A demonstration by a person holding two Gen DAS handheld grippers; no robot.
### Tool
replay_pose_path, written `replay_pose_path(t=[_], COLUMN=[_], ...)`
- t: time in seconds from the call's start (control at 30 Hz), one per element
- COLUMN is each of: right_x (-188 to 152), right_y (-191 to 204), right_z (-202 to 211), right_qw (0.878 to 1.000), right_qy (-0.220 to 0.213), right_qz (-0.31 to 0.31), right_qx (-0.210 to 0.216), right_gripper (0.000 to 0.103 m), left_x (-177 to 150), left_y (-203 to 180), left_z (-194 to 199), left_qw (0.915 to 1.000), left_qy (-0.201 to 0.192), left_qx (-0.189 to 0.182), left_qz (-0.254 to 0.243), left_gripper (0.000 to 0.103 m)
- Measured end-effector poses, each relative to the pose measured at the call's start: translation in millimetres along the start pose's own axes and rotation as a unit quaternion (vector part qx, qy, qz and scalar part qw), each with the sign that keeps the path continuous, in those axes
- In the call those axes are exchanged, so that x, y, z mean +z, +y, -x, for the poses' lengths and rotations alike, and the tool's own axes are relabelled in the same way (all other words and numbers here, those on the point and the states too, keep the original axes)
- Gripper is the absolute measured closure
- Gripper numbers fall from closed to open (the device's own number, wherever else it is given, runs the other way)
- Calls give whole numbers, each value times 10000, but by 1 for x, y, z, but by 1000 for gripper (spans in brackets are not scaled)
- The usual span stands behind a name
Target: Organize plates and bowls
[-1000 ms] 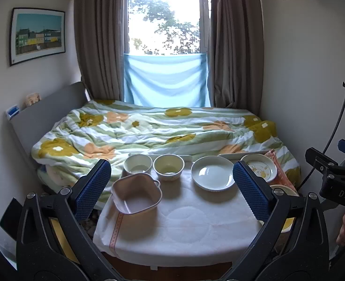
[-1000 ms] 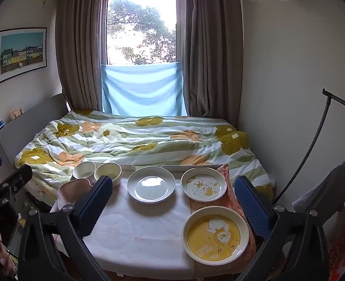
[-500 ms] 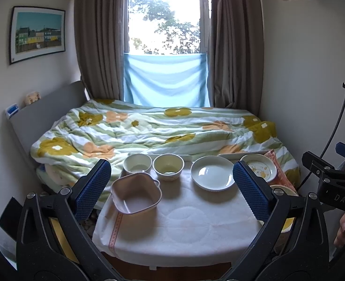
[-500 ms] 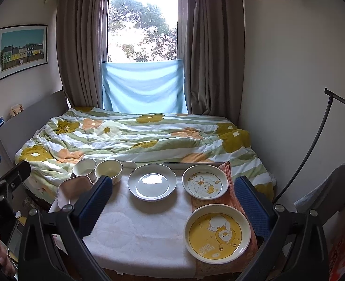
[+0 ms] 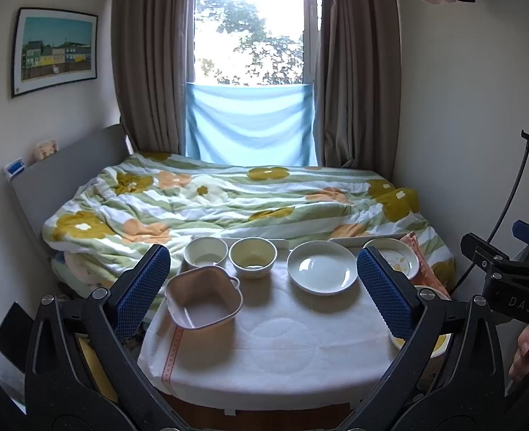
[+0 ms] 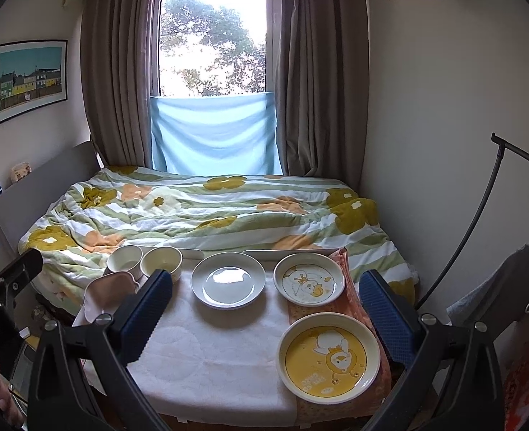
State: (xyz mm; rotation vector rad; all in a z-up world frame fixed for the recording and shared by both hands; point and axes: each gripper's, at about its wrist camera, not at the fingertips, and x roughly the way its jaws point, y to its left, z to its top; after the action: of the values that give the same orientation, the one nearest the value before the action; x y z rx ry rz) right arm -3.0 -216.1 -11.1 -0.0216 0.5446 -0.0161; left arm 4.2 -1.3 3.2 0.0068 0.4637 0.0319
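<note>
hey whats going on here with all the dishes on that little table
A person holds a claw in each hand over a small table set at the foot of a bed. Both the left claw and the right claw are open and hold nothing. Laid out on the table are a pink dish, two small bowls, a white plate, a duck plate and a yellow plate, none stacked yet.

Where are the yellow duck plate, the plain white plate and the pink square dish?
yellow duck plate (image 6: pixel 327 353), right wrist view, on its yellow centre.
plain white plate (image 6: pixel 228 284), right wrist view, on its flat centre.
pink square dish (image 5: pixel 203 300), left wrist view, on its inner floor.
</note>
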Motion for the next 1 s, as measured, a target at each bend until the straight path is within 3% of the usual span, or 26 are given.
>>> replay_pose_path(t=[1.0], right_x=[1], right_y=[1], right_z=[-3], right_qw=[10000], right_qy=[-34], right_qz=[-3], right_qx=[-12], right_gripper=[0], left_x=[5], left_y=[15], left_z=[-5], left_qw=[10000], left_qy=[-47], left_qx=[36], left_qz=[17], left_gripper=[0])
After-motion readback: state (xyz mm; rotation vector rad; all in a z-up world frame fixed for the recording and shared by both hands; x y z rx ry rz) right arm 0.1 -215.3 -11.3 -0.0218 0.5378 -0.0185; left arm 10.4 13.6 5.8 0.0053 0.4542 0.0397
